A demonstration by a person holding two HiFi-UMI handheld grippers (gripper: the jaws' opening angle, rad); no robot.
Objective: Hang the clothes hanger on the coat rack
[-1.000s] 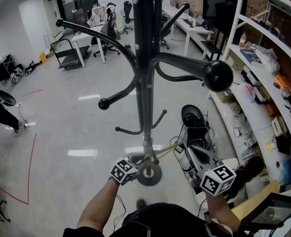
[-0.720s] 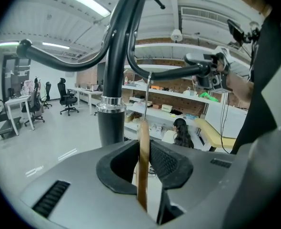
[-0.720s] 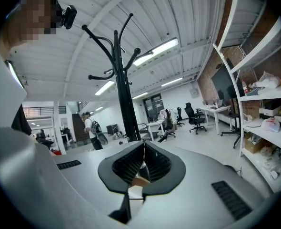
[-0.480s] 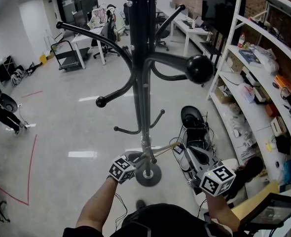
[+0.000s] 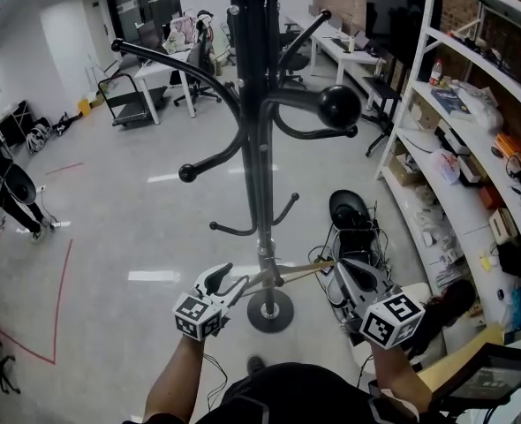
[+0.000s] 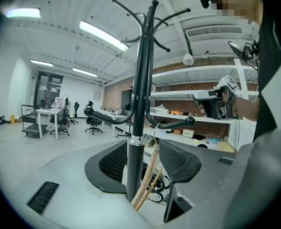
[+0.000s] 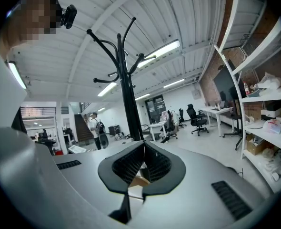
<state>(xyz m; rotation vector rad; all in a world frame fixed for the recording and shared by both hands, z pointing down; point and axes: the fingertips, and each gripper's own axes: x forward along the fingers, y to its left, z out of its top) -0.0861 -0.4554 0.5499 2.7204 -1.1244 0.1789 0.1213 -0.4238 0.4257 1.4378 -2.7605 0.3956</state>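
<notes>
Left tongs [image 5: 222,281] have just been opening, jaws apart around the wooden clothes hanger [image 5: 301,270]; right tongs [image 7: 143,168] clamp its end, steadying it by the coat rack [image 5: 259,148].

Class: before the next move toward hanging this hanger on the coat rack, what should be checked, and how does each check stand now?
1. Right gripper shut on the clothes hanger: ok.
2. Left gripper released: ok; its jaws have just been opening, and the hanger's end between them is unpressed.
3. Hanger hung on the coat rack: not ok; it is low beside the pole.
4. Ball-tipped arm bare: ok.
5. Clear path up to that arm: cannot tell.
</notes>
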